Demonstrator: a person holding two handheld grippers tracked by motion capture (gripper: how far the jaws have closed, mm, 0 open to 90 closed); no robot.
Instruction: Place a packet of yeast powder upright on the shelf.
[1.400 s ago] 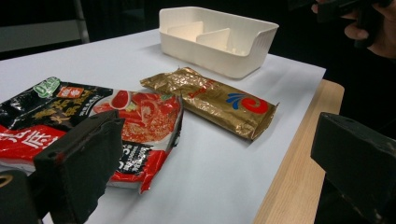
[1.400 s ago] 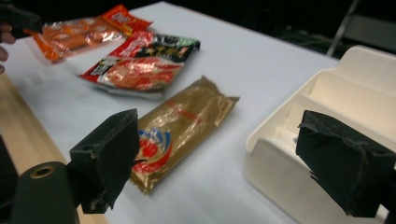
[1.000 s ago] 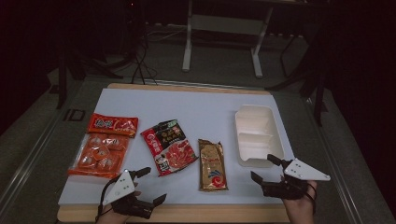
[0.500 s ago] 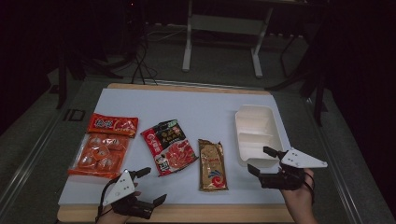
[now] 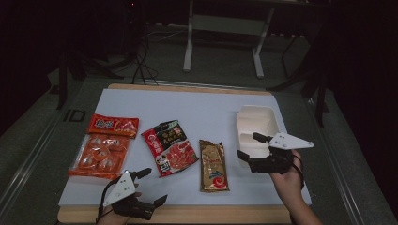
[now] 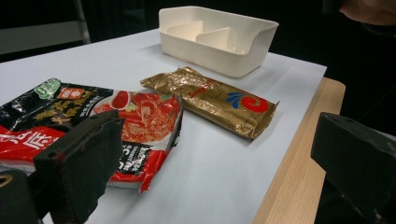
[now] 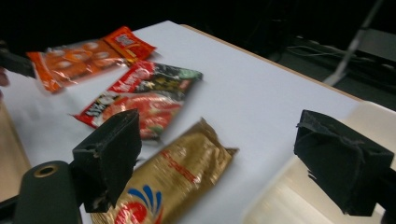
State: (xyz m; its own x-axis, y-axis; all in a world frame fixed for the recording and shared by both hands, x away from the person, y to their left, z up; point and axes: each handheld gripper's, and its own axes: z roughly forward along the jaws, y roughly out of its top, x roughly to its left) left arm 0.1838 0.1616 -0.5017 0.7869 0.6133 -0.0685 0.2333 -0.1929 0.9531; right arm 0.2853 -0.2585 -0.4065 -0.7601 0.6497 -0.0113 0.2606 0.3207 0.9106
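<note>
The right claw (image 5: 248,146) hangs wide open and empty above the near end of the white tray (image 5: 256,123), jaws turned toward the gold packet (image 5: 213,165) just beside it, apparently lining up a grab, while the left claw (image 5: 152,186), equally open and empty, waits at the near edge.

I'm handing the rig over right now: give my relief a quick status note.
Left gripper: open, empty, at the near table edge.
Right gripper: open, empty, over the near end of the white tray.
Gold packet, red-black packet and orange packet lie flat on the white mat, none grasped.
Done: nothing in the tray.
Left: probably packing the packets, gold one nearest the right gripper.
</note>
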